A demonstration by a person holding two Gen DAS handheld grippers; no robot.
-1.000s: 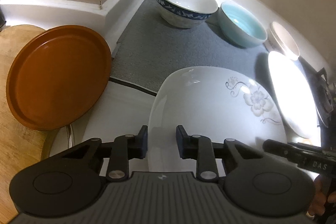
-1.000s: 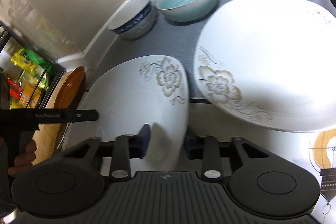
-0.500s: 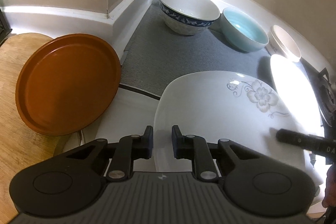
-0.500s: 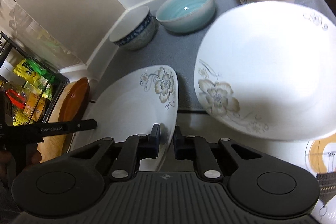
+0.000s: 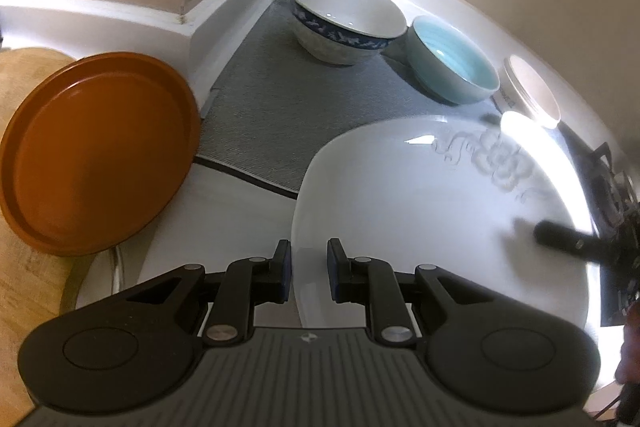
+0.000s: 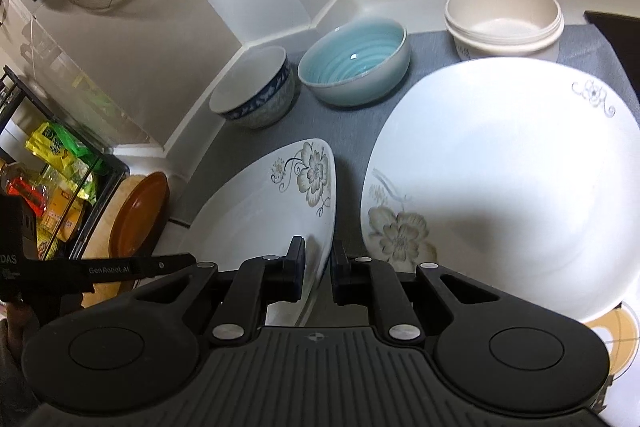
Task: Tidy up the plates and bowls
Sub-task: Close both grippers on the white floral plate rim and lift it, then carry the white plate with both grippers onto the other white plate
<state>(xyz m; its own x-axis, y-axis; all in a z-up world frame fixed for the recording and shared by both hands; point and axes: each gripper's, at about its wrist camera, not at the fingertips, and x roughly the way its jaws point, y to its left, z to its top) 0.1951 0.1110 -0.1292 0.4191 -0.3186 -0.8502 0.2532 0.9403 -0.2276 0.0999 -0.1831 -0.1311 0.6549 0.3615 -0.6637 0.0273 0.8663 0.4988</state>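
The grey mat (image 6: 224, 163) covers the far part of the counter, running back into the corner. On its right side lies the large flowered plate (image 6: 520, 187), flat and untouched. Left of it is the smaller flowered plate (image 6: 260, 223), the thing now in hand: it sits half on the mat's near edge, half over the white counter (image 5: 224, 215). A second ago both pairs of jaws stood apart around its rim; they have since closed on it. The left gripper (image 5: 309, 269) pinches the plate's near left rim, and the right gripper (image 6: 318, 267) pinches its right edge, so the plate is held from two sides. In the right wrist view that edge now stands steeply tilted and higher in the picture than before, which I read as the plate starting to come off the counter.

Off to the far left the orange plate (image 5: 96, 155) rests on the wooden board (image 5: 24, 291). Along the far edge of the mat stand the blue-patterned bowl (image 5: 344, 19), the light blue bowl (image 5: 452, 71) beside it, and the cream bowls (image 6: 504, 19) stacked at the far right.

With the grip made, the likely next step is carrying this plate over onto the large one; a two-sided rim pinch on glazed china could slip if the hands drift apart
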